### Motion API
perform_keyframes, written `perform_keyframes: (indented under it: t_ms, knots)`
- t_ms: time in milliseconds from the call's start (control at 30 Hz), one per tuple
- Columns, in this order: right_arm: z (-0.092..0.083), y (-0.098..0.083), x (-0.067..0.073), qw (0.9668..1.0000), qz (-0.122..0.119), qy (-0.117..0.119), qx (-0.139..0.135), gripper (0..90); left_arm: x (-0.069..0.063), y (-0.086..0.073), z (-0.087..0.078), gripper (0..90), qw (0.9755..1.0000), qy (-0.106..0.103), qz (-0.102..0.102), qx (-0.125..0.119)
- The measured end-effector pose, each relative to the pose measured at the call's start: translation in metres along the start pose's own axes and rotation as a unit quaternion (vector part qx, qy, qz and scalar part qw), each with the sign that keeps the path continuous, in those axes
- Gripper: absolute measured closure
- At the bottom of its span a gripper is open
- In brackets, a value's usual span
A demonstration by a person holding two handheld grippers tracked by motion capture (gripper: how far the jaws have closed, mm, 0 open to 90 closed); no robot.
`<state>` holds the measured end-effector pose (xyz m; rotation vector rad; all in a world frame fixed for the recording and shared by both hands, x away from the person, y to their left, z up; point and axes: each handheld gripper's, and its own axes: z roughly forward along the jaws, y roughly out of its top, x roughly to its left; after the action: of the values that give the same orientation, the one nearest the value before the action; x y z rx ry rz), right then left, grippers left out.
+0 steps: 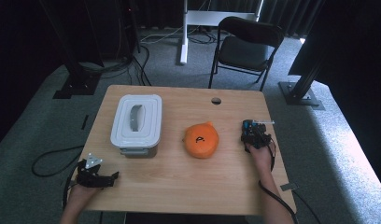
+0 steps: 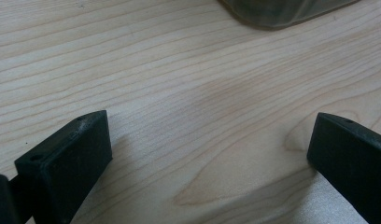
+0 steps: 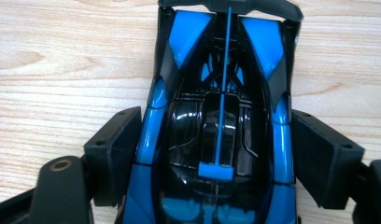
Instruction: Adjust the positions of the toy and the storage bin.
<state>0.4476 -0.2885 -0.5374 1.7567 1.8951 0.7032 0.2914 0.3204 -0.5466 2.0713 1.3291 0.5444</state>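
While high view blurs it, right tongs (image 3: 216,154) (close-up) flank blue car (image 3: 221,116).

Blue-black toy car (image 3: 221,126) flat on table

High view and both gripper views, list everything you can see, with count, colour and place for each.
table: one, light wood, centre of the room, hole near its far edge
storage box: one, white lid with grey handle, grey base, left part of the table
plush toy: one, orange with a black mark, middle of the table
toy car: one, blue and black, right side of the table, between the right gripper's jaws
chair: one, black, on the carpet beyond the table
left gripper: one, black, near left corner, jaws wide apart over bare wood
right gripper: one, black, jaws at the car's flanks
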Motion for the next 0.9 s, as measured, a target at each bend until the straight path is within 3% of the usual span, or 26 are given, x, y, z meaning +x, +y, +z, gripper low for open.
perform_keyframes:
  t_ms: [500, 600, 900]
  knots:
    - [-0.005, 0.003, -0.002, 0.9999, -0.005, 0.008, 0.012, 25.9, 0.0, 0.0, 0.0, 0.3, 1.0, 0.0, 0.0, 0.0]
    - [-0.006, 0.004, 0.0, 0.9998, -0.017, -0.004, 0.012, 26.2, 0.0, 0.0, 0.0, 0.2, 1.0, 0.0, 0.0, 0.0]
    - [-0.018, 0.006, -0.003, 0.9997, -0.023, -0.003, 0.012, 26.3, 0.0, 0.0, 0.0, 0.2, 1.0, 0.0, 0.0, 0.0]
